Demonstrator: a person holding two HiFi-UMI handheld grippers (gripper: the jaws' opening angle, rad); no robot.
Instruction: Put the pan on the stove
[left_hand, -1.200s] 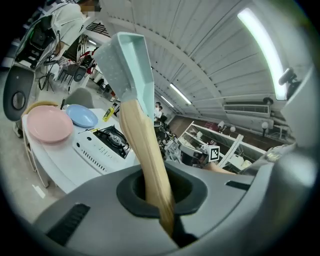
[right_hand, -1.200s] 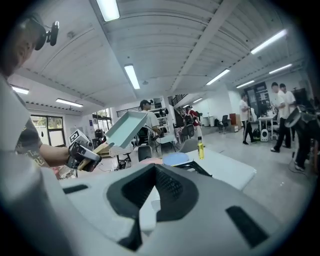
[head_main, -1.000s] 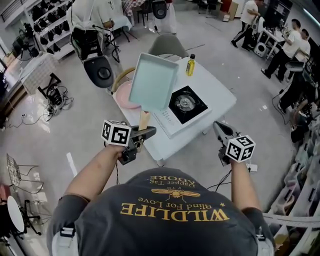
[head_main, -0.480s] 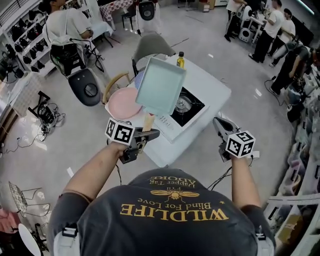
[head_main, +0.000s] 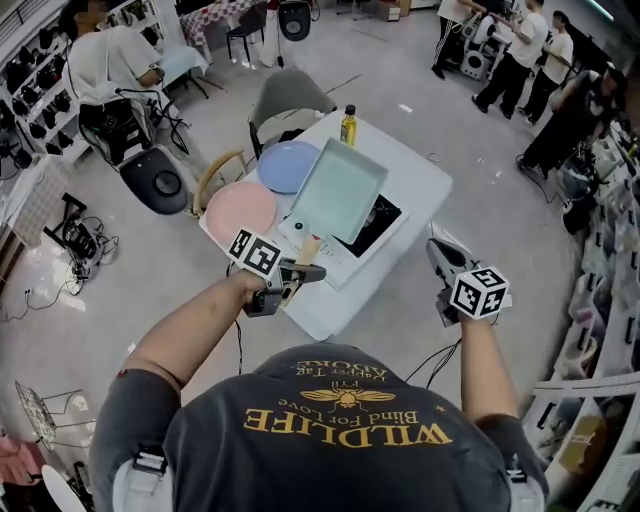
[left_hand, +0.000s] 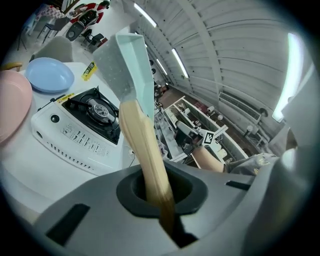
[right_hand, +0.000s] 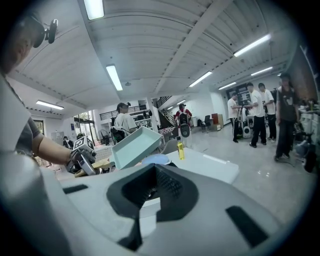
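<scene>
A pale green rectangular pan (head_main: 338, 190) with a wooden handle (head_main: 308, 250) hangs tilted over the white tabletop stove (head_main: 340, 262), hiding most of its black burner (head_main: 386, 211). My left gripper (head_main: 292, 275) is shut on the end of the handle, at the table's near edge. In the left gripper view the handle (left_hand: 145, 160) runs up from the left gripper (left_hand: 162, 210) to the pan (left_hand: 131, 70), with the burner (left_hand: 92, 112) below and to the left. My right gripper (head_main: 447, 262) is shut and holds nothing, off the table's right corner. The right gripper view shows the pan (right_hand: 135, 145) raised.
A pink plate (head_main: 240, 210) and a blue plate (head_main: 288, 165) lie on the white table (head_main: 420, 185) left of the stove. A yellow bottle (head_main: 348, 126) stands at the far edge. Chairs stand beyond the table, and several people are at the back right.
The left gripper has come down and forward with the pan. The pan has tipped flatter and now covers the burner. The right gripper has barely shifted.
</scene>
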